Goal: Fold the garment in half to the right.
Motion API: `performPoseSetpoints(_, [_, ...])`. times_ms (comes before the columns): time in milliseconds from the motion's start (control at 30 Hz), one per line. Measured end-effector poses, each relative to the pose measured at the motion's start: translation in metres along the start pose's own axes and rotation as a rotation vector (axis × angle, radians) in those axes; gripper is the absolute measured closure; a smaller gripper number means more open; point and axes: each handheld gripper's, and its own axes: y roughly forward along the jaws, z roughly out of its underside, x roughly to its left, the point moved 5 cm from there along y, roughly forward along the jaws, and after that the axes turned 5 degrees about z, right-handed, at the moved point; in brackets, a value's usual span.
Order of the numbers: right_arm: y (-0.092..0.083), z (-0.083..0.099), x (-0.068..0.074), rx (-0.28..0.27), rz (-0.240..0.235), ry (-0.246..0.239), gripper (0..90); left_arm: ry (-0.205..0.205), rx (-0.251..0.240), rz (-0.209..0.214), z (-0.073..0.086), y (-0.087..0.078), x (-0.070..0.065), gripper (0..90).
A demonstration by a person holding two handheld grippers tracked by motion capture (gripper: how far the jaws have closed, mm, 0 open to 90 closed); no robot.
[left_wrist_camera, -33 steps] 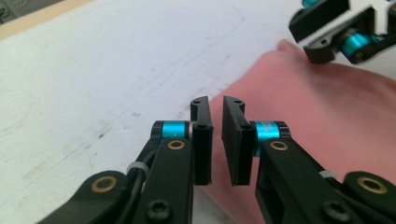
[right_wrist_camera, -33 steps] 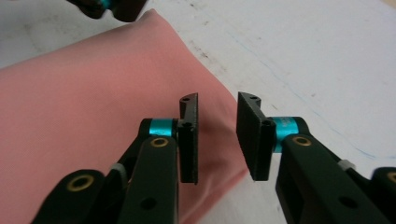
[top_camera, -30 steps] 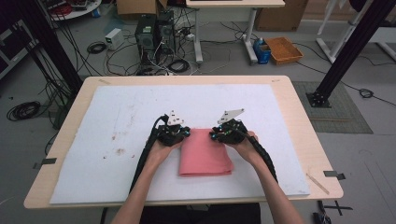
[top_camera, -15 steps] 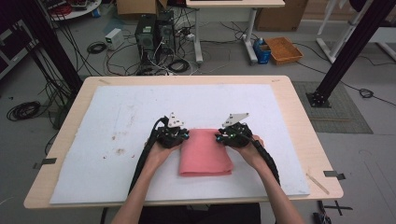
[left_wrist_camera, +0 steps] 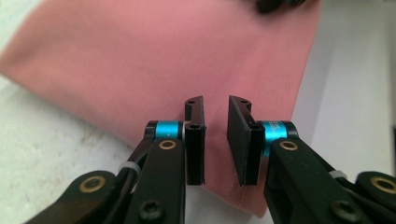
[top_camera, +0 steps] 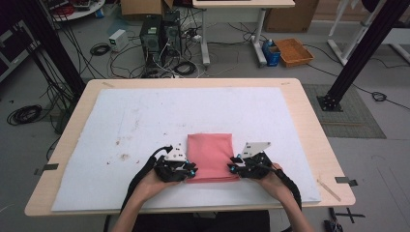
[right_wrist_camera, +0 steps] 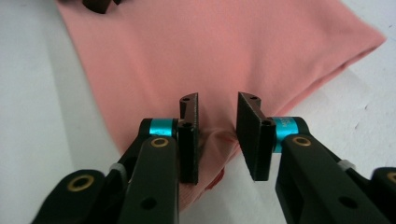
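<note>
I've slid both grippers to the folded pink cloth's (top_camera: 211, 157) lower corners; left gripper (left_wrist_camera: 215, 140) just parting, right gripper (right_wrist_camera: 217, 140) released, nothing pinched yet.

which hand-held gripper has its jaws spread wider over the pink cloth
The right hand-held gripper: the gap between its jaws is plainly wider than that of the left hand-held gripper, whose jaws have just been opening. Both sit over the pink cloth edge.
</note>
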Motion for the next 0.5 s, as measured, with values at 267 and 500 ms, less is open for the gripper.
performPoseSetpoints(267, [-0.005,0.0,-0.005,-0.018,0.006,0.03,52.5,0.042,-0.035,-0.04,-0.002,-0.012,0.003,51.9])
performPoseSetpoints(500, [-0.022,0.001,-0.034,-0.051,0.129,0.134,26.8,-0.042,-0.104,-0.189,0.008,-0.053,0.044,34.7])
